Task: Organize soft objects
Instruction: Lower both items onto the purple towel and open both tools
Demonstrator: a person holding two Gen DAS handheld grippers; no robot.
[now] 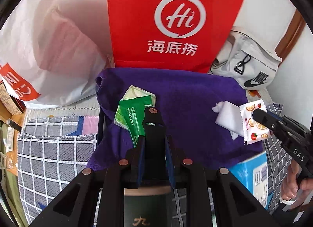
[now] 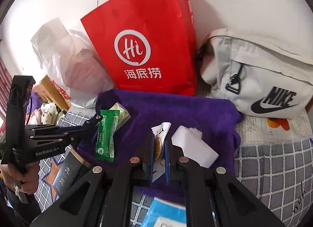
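Jaws on both grippers are pinched: left gripper (image 1: 154, 121) holds the green foil sachet (image 1: 133, 121), right gripper (image 2: 158, 148) the white fruit-print sachet (image 2: 159, 142), long axes along the jaws, purple towel (image 2: 176, 107) directly beneath.

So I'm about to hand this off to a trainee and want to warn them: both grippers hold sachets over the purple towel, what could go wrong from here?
1. The left gripper pinches the green foil sachet near one end, so it might swing or slip.
2. The right gripper with its white fruit-print sachet hangs close to the loose white tissue packet on the purple towel and could knock it.
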